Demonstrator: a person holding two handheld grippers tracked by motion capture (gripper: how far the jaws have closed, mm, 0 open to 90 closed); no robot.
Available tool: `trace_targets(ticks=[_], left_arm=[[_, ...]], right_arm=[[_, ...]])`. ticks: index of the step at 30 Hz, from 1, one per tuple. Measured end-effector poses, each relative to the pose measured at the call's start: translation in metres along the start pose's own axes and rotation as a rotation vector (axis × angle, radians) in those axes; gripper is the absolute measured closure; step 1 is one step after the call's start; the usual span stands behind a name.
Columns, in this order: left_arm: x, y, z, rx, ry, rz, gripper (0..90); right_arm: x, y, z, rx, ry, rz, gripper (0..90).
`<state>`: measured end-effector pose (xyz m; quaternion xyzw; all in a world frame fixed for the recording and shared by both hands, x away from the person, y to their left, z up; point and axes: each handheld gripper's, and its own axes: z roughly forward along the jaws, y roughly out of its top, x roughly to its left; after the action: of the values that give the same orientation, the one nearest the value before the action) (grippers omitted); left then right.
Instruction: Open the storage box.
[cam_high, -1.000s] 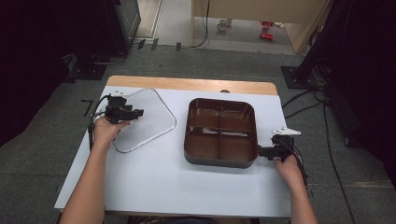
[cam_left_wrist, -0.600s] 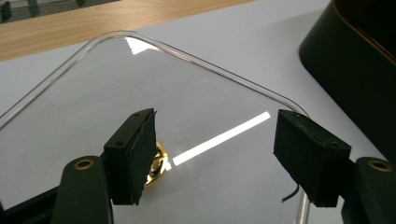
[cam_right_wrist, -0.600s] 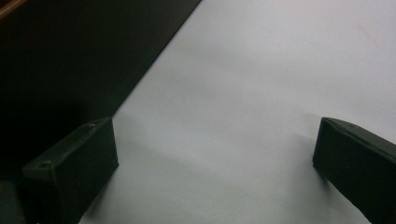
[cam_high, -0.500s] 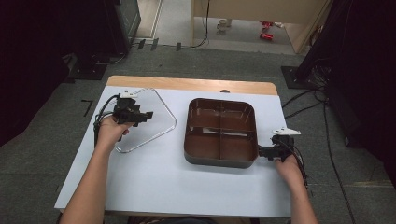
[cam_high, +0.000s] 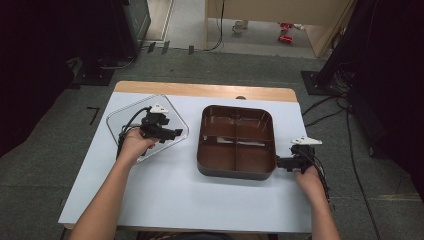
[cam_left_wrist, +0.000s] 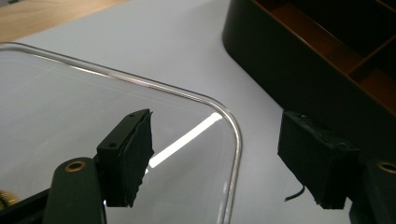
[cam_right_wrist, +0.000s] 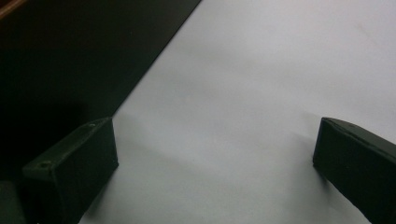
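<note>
A clear square lid (cam_high: 125, 120) lies flat on the left of the white table (cam_high: 165, 190). My left gripper (cam_high: 175, 133) hovers over its right corner, pointing at the tray. In the left gripper view the lid's rounded rim (cam_left_wrist: 236, 135) runs between the jaws of the left gripper (cam_left_wrist: 224, 163). They have just been opening and the pads do not touch it. A brown tray (cam_high: 272, 145) with compartments sits mid-table. My right gripper (cam_high: 280, 163) rests at its front right corner. The right gripper (cam_right_wrist: 215, 163) is open over bare table, one pad (cam_right_wrist: 79, 168) beside the tray wall (cam_right_wrist: 70, 56).
A wooden strip (cam_high: 200, 91) borders the table's far edge. Beyond it lie grey floor, cables (cam_high: 325, 107) and dark stands. The tray's dark side (cam_left_wrist: 299, 70) stands close ahead of the left gripper.
My left gripper has moved to the right across the lid, from its left part to its right corner, toward the tray. The right hand has kept still.
</note>
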<state>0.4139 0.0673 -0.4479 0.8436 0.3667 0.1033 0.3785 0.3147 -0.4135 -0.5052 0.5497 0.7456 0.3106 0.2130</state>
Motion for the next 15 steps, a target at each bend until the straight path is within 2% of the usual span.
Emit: trace_targets(ticks=[4,11,15], left_arm=[[-0.009,-0.002,0.009,0.02,-0.016,0.034,26.2],[-0.025,-0.006,0.019,0.038,-0.039,0.122,26.2],[-0.031,-0.007,0.022,0.051,-0.064,0.146,26.2]], right_arm=[[0.0,0.0,0.0,0.0,0.0,-0.001,0.0],[0.0,0.0,0.0,0.0,0.0,0.0,0.0],[0.0,0.0,0.0,0.0,0.0,-0.001,0.0]])
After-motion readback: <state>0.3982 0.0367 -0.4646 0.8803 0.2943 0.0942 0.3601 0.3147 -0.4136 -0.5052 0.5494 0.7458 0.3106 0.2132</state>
